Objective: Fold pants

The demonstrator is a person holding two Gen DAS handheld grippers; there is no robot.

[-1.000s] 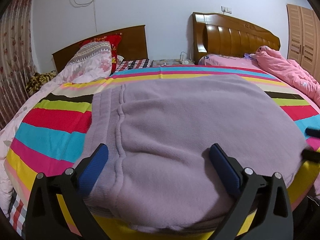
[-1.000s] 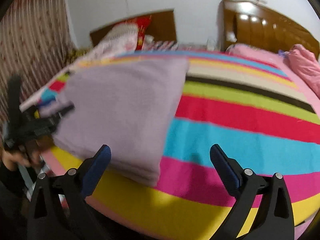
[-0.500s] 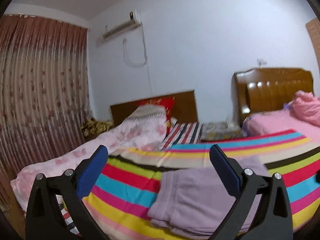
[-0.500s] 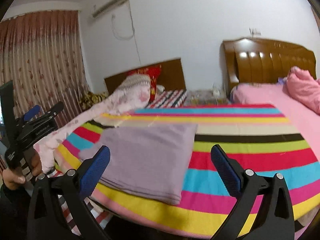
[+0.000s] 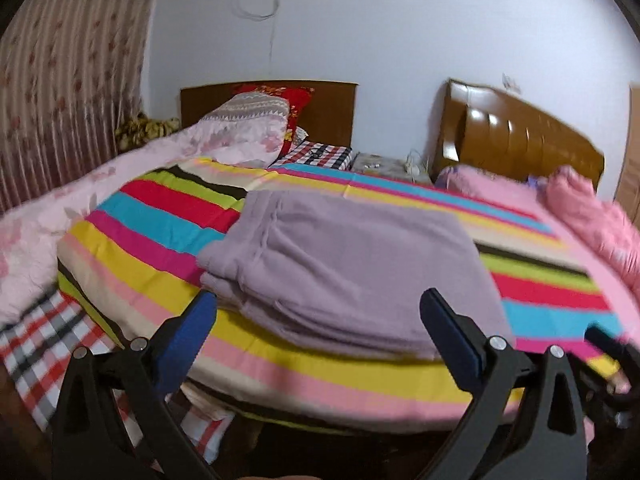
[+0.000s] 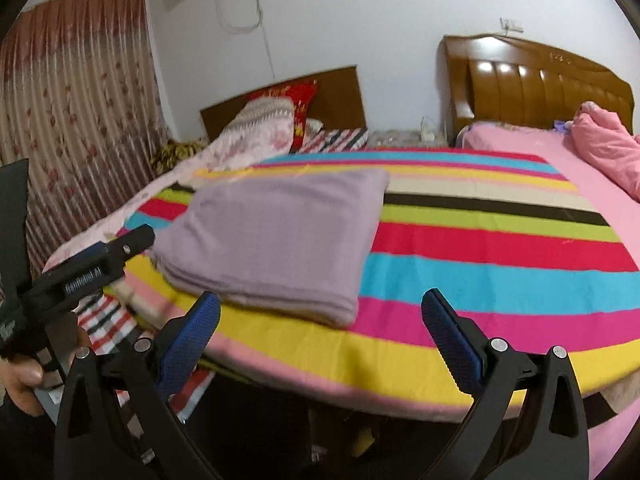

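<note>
The lilac pants (image 5: 352,264) lie folded into a flat, layered rectangle on the striped bedspread (image 5: 160,224), near the bed's front left edge. They also show in the right wrist view (image 6: 276,236). My left gripper (image 5: 320,324) is open and empty, held back from the bed's front edge and apart from the pants. My right gripper (image 6: 320,324) is open and empty, held off the bed's front edge, to the right of the pants. The left gripper also shows at the left of the right wrist view (image 6: 100,260).
The striped bedspread (image 6: 500,248) stretches right of the pants. A pink floral quilt (image 5: 60,216) and pillows lie left and behind. A pink duvet (image 6: 604,144) sits at the far right. Wooden headboards (image 6: 532,80) stand at the back, and a curtain (image 6: 72,120) hangs at the left.
Both grippers have pulled back from the pants and off the bed. The left view swung up toward the wall, then tilted back down onto the bed. The pants have stayed folded in place.
</note>
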